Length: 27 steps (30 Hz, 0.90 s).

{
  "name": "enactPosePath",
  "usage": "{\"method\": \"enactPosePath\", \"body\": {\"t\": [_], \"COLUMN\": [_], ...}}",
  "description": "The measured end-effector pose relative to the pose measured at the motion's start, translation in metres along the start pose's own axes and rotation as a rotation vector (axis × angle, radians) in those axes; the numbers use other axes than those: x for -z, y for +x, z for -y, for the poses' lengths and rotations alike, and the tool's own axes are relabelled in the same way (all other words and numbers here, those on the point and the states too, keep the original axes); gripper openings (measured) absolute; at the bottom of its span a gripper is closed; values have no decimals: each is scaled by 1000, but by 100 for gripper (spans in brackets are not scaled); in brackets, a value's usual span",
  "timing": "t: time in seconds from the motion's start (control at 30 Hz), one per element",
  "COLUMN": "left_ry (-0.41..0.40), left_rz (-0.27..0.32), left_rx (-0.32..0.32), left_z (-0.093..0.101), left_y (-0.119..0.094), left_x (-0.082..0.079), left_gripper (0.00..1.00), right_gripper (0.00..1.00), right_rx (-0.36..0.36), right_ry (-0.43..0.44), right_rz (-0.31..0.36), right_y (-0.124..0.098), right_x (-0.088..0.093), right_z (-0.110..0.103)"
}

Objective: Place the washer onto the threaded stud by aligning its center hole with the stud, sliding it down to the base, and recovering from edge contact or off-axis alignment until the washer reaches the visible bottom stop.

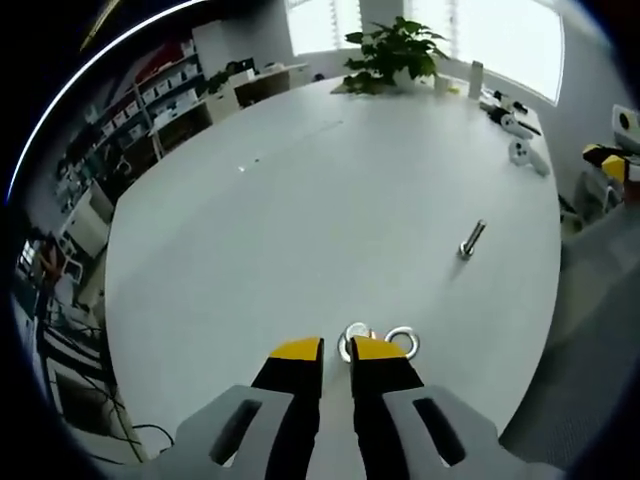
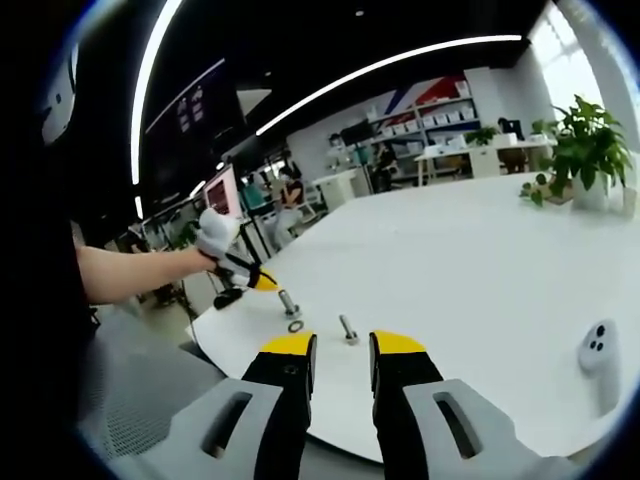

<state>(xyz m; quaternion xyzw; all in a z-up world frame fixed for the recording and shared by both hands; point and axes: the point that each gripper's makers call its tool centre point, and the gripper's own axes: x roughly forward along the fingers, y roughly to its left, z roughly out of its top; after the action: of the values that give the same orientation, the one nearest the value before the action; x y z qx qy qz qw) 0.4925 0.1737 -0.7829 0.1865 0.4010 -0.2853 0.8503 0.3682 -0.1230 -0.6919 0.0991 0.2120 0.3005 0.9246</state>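
Two washers [image 1: 378,341] lie beyond my left gripper [image 1: 336,350], slightly parted, empty; next I close on one; stud [image 1: 472,239] waits.

Broad white oval table [image 1: 300,200], filling most of the left gripper view. Near the bottom centre, two metal washers [image 1: 378,340] side by side, flat on the surface. Right of centre, a threaded stud [image 1: 472,239] (lying tilted, well apart from them). At the upper edge, a potted plant [image 1: 392,55]; upper right, white controllers [image 1: 522,140].
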Motion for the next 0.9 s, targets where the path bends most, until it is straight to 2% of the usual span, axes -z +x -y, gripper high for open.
{"method": "enactPosePath", "body": {"t": [0.17, 0.33, 0.57, 0.73, 0.77, 0.83, 0.9], "left_ry": [-81, -63, 68, 96, 121, 236, 243], "left_rz": [30, 8, -53, -87, -85, -100, -118], "left_rx": [16, 59, 117, 144, 137, 120, 132], "left_z": [7, 28, 52, 60, 59, 57, 60], "left_y": [-10, -13, 0, 18, 22, 29, 35], "left_x": [-2, 6, 22, 27, 27, 27, 30], "left_gripper": [7, 6, 2, 2, 3, 6, 6], "right_gripper": [23, 23, 23, 23, 23, 23, 23], "right_rx": [6, 2, 5, 4, 5, 4, 4], "right_ry": [1, -4, -3, -9, -6, -3, -4], "right_rz": [4, -2, 3, -5, -3, -1, -1], "right_y": [-1, 0, -1, 0, -1, -1, -1], "right_x": [0, 1, 0, 1, 0, 0, 0], "right_z": [2, 1, 1, 0, 0, 0, 0]}}
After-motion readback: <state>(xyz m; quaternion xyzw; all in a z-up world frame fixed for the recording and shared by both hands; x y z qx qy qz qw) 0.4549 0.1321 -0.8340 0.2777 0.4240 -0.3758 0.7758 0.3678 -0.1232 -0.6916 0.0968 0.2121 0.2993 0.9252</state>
